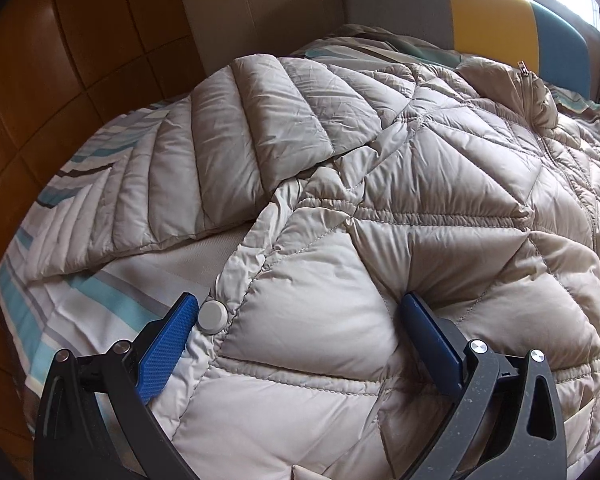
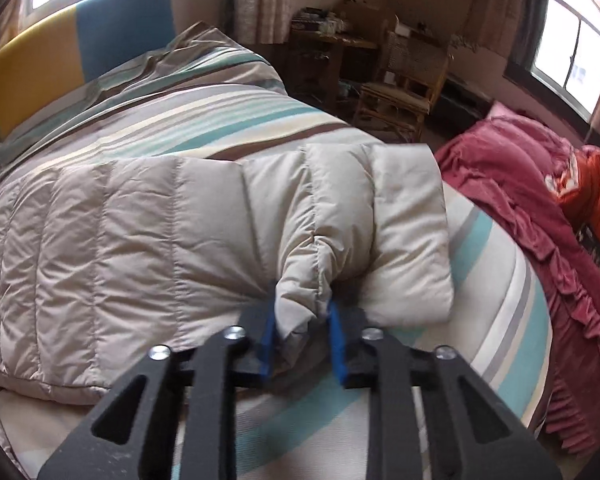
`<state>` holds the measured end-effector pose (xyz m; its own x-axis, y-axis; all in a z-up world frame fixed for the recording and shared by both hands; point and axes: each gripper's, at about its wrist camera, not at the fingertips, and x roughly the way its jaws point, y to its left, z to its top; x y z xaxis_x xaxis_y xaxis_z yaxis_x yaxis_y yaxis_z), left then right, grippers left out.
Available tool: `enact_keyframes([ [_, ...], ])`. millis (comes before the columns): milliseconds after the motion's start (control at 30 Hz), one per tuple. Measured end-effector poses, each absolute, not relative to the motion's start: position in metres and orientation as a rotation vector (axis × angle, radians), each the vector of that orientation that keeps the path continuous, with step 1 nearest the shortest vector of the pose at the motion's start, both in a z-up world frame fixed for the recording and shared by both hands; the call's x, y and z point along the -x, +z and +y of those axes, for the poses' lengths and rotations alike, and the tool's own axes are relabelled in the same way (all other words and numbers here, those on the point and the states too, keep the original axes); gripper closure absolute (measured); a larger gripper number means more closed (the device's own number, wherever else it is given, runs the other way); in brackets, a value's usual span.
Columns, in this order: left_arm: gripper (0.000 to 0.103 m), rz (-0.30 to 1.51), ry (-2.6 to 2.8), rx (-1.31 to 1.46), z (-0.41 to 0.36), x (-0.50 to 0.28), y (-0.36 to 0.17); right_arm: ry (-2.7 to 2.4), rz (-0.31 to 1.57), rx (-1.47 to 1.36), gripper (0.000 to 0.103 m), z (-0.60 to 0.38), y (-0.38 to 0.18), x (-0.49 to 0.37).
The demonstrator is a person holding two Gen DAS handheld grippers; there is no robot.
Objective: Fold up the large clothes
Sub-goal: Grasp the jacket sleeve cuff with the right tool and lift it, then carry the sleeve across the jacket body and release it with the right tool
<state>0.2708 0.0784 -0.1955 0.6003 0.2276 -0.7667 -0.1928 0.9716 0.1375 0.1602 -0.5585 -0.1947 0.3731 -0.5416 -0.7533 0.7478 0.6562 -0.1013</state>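
Beige padded jacket (image 1: pixel 380 200) lies spread on the striped bed (image 1: pixel 100 300) for folding – the left gripper (image 1: pixel 300 312), fingers wide apart, straddles its edge by a snap button (image 1: pixel 213 316); the right gripper (image 2: pixel 302 320) pinches the sleeve (image 2: pixel 340 216) near its cuff, likely to fold it inward

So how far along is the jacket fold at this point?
Early. Nothing looks folded yet: the jacket lies spread on the bed, its far sleeve flat. In hand: the right gripper pinches the other sleeve's cuff; the left gripper is open over the hem. Both sleeves and the body fold remain.
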Motion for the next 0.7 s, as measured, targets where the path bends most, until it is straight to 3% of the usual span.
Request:
enact_keyframes([
  [300,0.003,0.876,0.251,-0.046,0.078,-0.269,-0.196,-0.701,0.651,-0.103,0.090,-0.488,-0.149,-0.184],
  [700,0.003,0.872,0.243,-0.028,0.080,-0.268,-0.196,-0.224,0.499,0.251,0.090,-0.287,-0.121,-0.239],
])
